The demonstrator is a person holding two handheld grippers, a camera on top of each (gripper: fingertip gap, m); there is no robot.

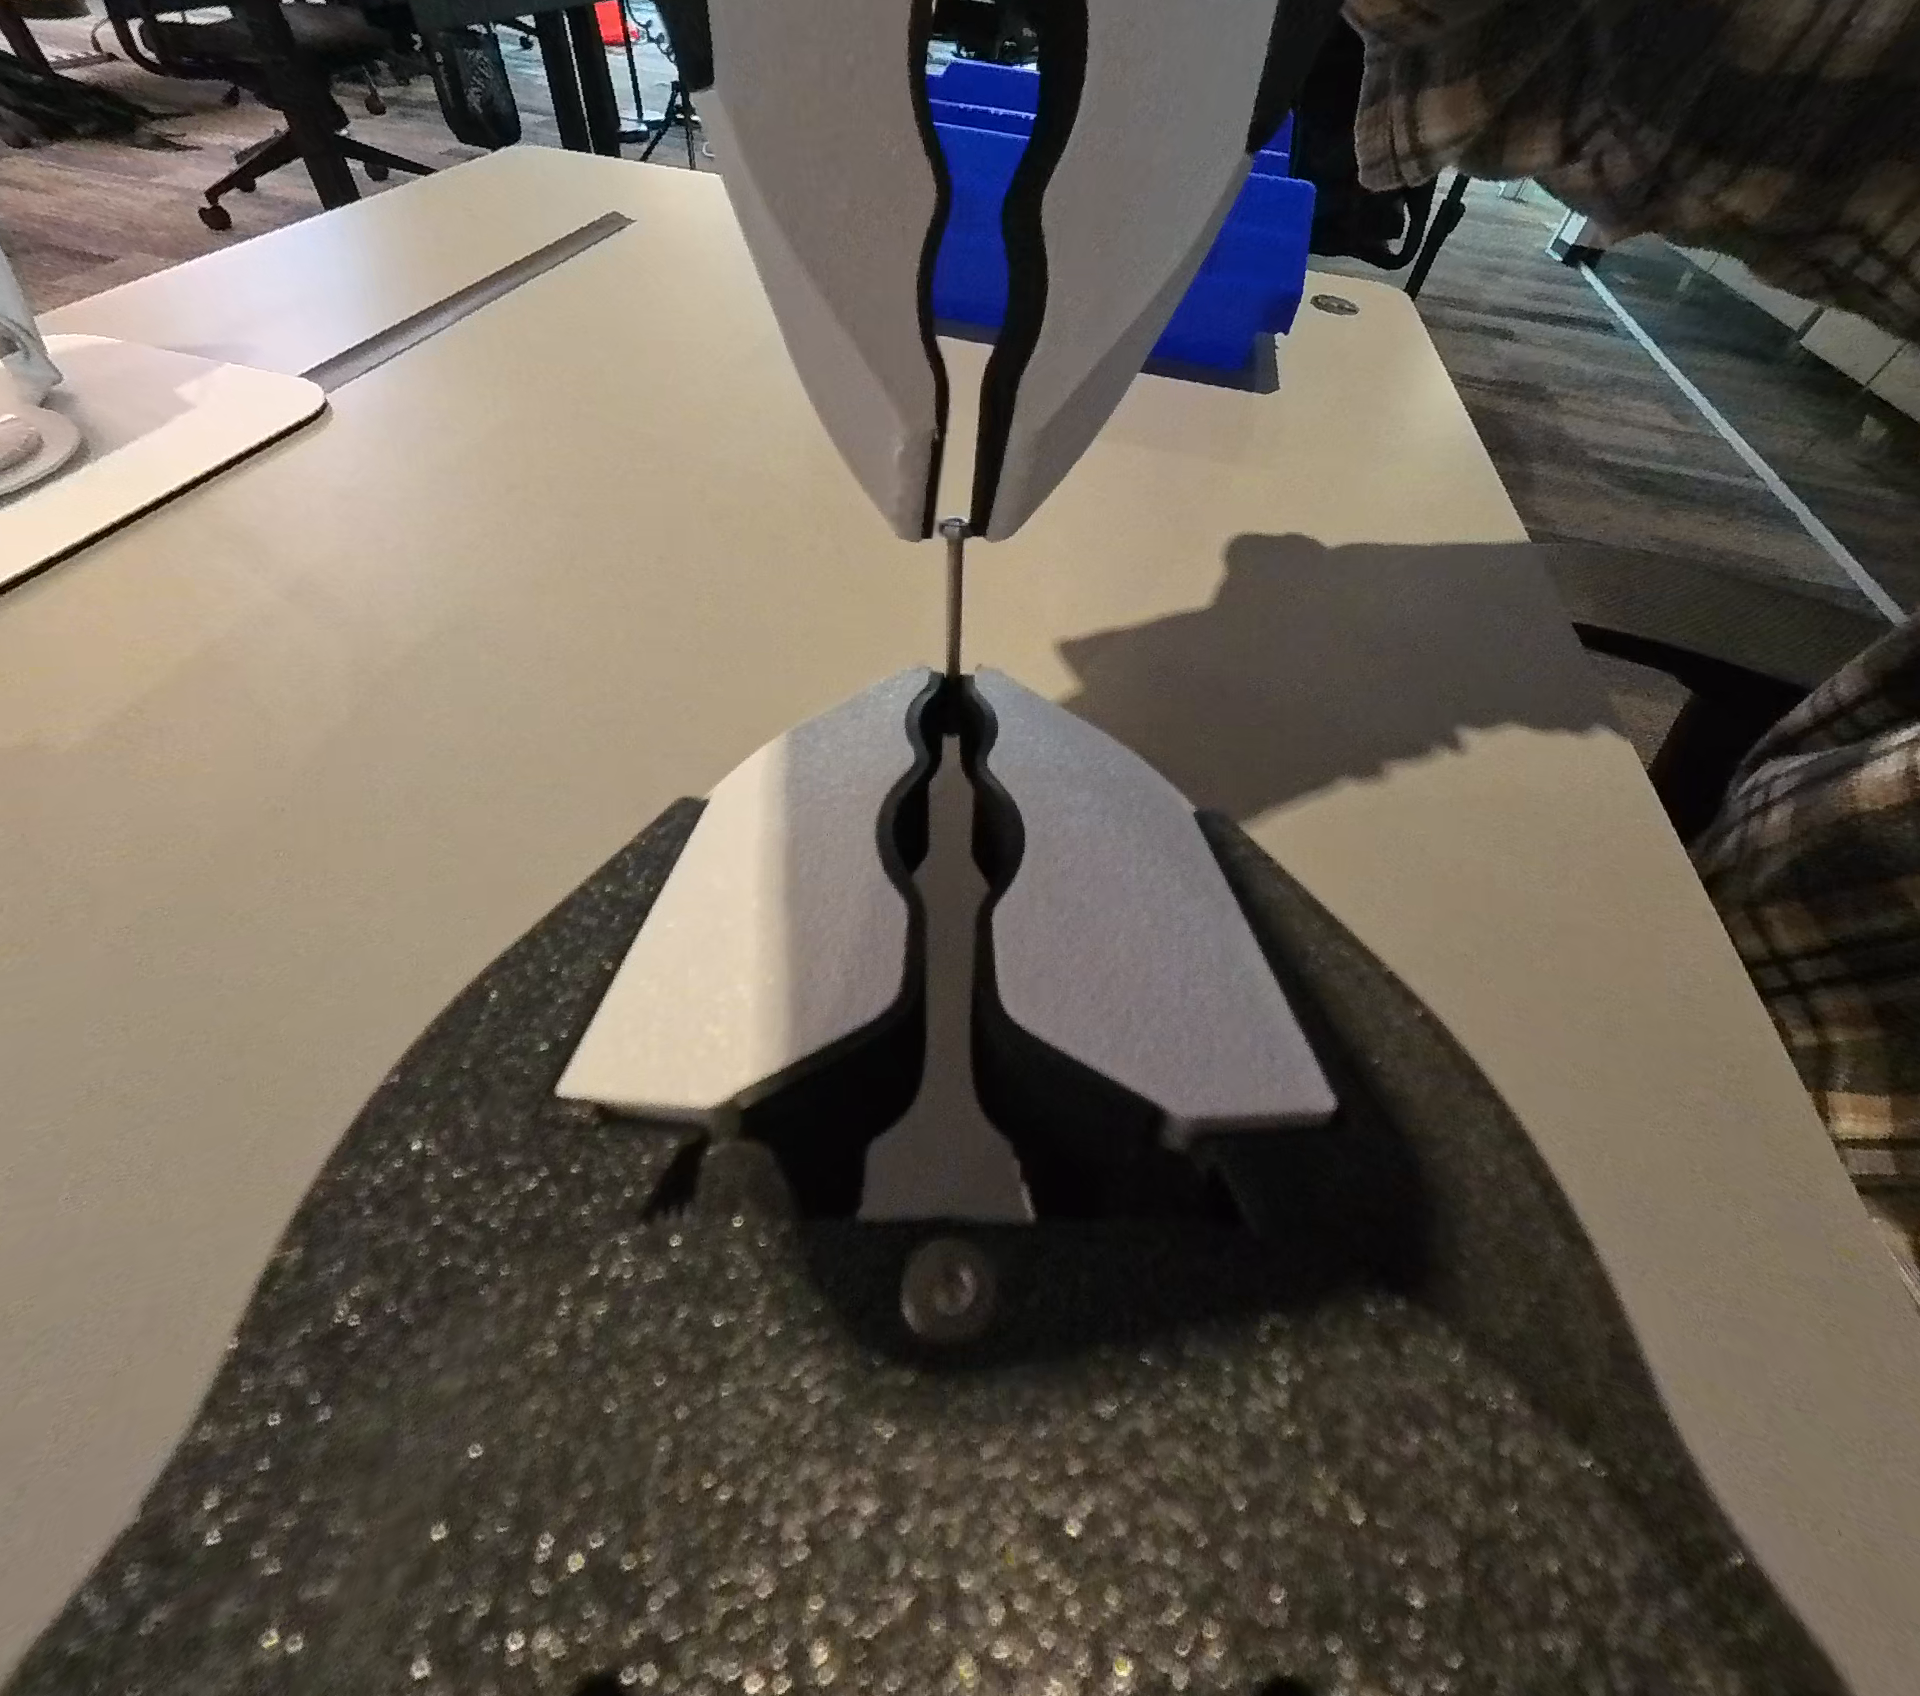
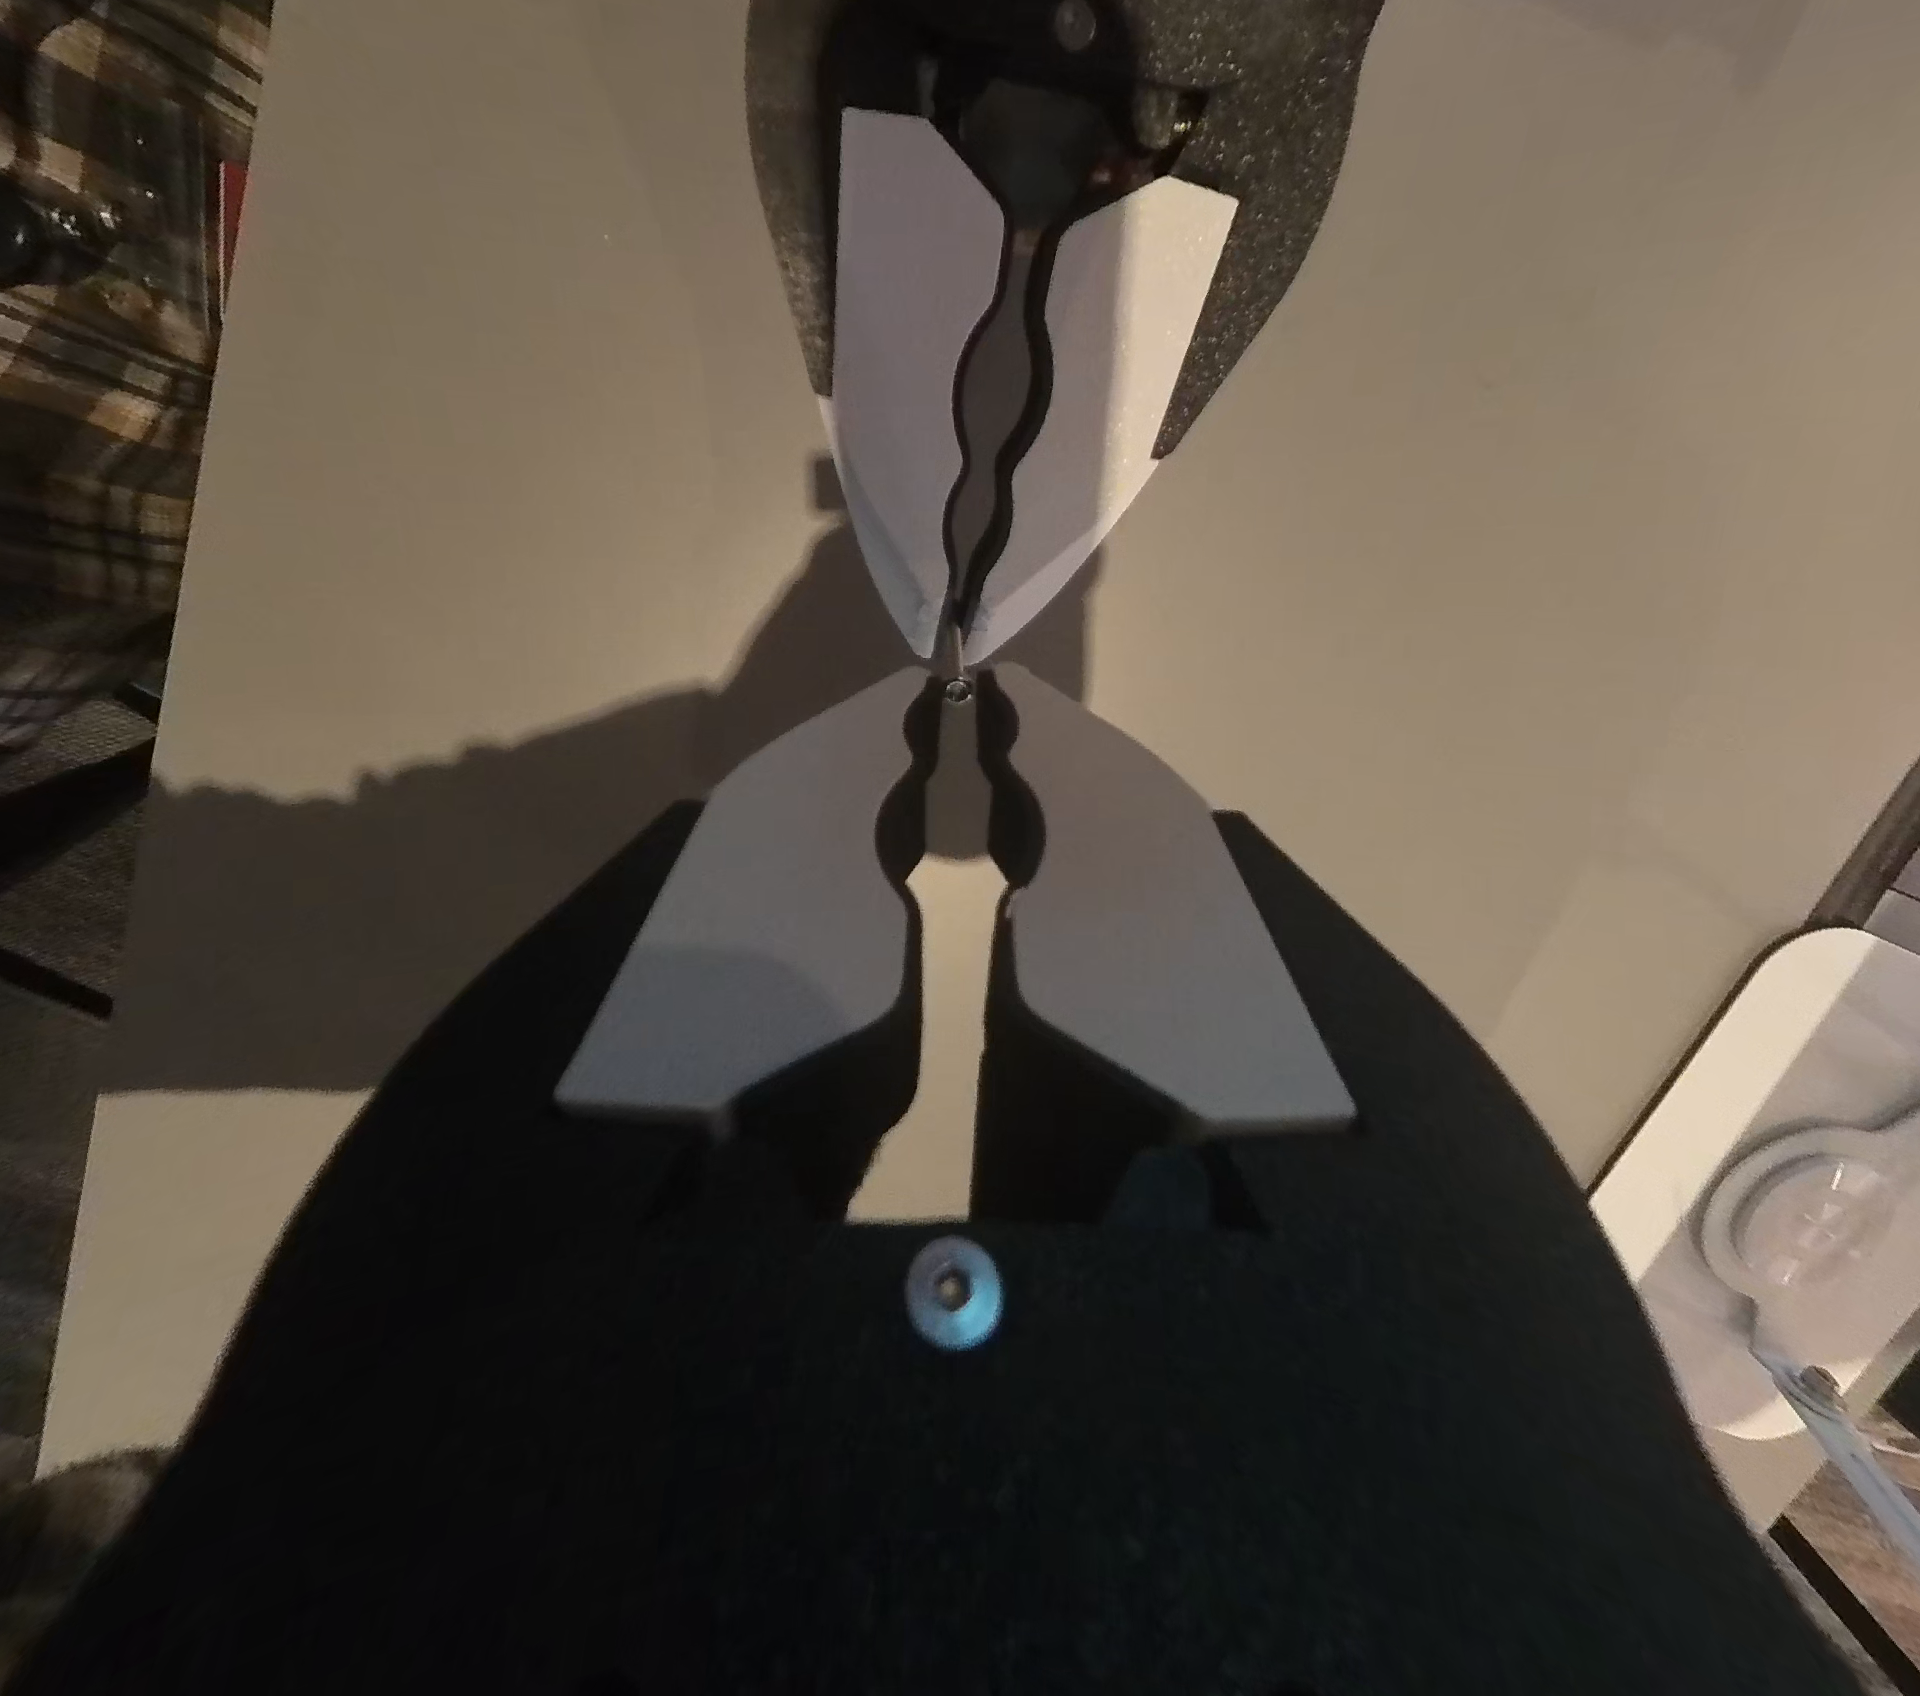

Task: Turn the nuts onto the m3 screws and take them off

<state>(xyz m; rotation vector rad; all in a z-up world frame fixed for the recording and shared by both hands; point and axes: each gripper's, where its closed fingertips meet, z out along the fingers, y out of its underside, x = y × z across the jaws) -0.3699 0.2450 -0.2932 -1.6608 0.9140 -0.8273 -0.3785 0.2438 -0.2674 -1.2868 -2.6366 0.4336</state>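
Left gripper [image 1: 950, 678] pinches the near end of a thin, silvery screw [image 1: 952, 607], held in the air above the beige table [image 1: 468, 607]. Right gripper [image 1: 952, 526], tip to tip with it, clamps a small shiny nut [image 1: 951, 524] on the screw's far end.

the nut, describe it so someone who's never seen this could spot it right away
Above the beige table, two white-fingered grippers meet tip to tip. A thin metal screw bridges the gap, its near end pinched by the left gripper. The nut is the tiny silvery piece at the screw's far end, between the right gripper's fingertips.
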